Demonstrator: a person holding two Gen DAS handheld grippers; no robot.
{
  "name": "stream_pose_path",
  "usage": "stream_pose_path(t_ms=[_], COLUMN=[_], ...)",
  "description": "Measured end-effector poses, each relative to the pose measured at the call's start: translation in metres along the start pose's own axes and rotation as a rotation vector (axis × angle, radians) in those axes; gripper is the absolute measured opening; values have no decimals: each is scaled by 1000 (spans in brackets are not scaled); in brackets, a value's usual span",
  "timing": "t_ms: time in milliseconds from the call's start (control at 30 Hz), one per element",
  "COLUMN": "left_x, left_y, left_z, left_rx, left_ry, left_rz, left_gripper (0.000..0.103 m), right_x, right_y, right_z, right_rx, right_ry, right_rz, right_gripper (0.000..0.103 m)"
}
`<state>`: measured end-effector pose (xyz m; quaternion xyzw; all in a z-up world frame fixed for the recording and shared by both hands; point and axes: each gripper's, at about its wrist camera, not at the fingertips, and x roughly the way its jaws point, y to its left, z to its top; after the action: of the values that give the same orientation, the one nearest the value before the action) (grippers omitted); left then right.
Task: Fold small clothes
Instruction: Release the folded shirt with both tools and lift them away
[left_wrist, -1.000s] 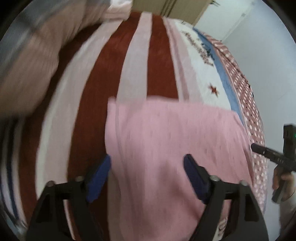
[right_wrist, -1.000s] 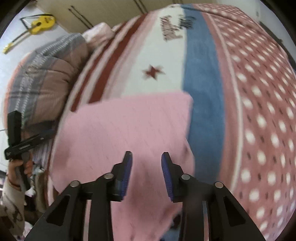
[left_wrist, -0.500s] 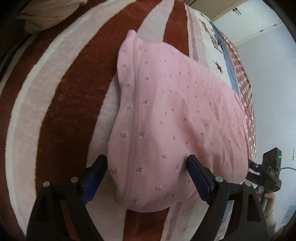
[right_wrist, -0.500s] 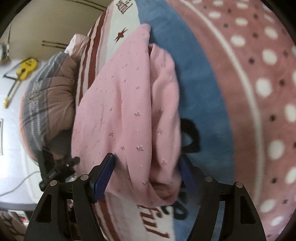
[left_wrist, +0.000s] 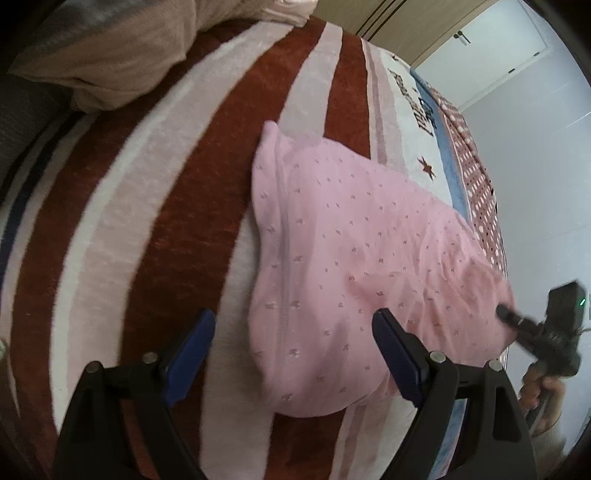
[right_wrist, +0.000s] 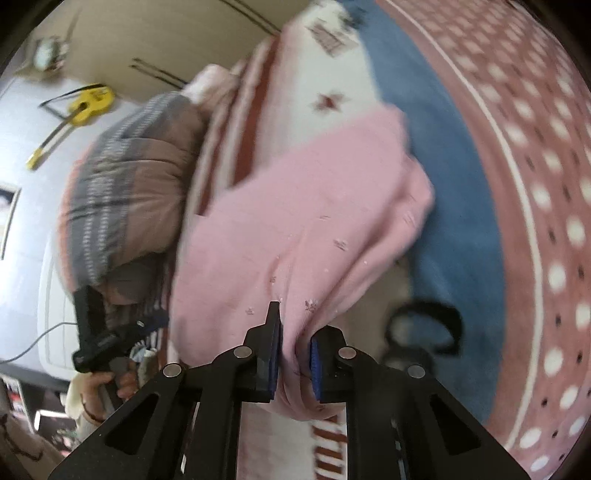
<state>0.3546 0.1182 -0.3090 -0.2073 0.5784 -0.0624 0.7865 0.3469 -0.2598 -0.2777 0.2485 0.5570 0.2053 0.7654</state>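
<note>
A small pink garment (left_wrist: 354, 258) with tiny printed motifs lies folded on the striped blanket (left_wrist: 177, 206). My left gripper (left_wrist: 295, 350) hovers open over its near corner, blue pads wide apart, one on each side of the garment's near left edge, not pressing it. In the right wrist view my right gripper (right_wrist: 295, 354) has its jaws closing and the pads pinch a bunched fold of the pink garment (right_wrist: 295, 229), which lifts toward the camera. The right gripper (left_wrist: 513, 317) also shows at the far right of the left wrist view, at the garment's right edge.
A grey and brown plaid quilt (right_wrist: 125, 184) is bundled at the head of the bed. A blue band and a pink dotted section (right_wrist: 546, 184) of the blanket run to the right. A yellow toy guitar (right_wrist: 85, 107) hangs on the wall. A hand (right_wrist: 107, 384) holds the left gripper's handle.
The right gripper's jaws went from wide around the garment's edge to pinched on a fold of it. The left gripper stayed open and shifted sideways along the garment's near edge.
</note>
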Motion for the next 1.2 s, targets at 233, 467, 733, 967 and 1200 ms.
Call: stream_pose_path(t_ms=[233, 467, 733, 967, 1200], left_x=[-48, -73, -58, -56, -29], left_y=[33, 65, 68, 42, 0], left_z=[-1, -12, -28, -18, 18], left_rx=[-16, -23, -10, 24, 61], left_ry=[-66, -85, -56, -51, -61], left_rz=[16, 6, -22, -85, -115], left_gripper=[84, 84, 84, 84, 84], right_x=[35, 129, 174, 124, 62], right_y=[104, 186, 186, 188, 134], right_z=[36, 4, -50, -31, -6], right_rx=[-230, -430, -448, -445, -336], right_ry=[34, 265, 400, 305, 198], right_rz=[88, 118, 84, 80, 10], right_gripper=[5, 5, 6, 45, 46])
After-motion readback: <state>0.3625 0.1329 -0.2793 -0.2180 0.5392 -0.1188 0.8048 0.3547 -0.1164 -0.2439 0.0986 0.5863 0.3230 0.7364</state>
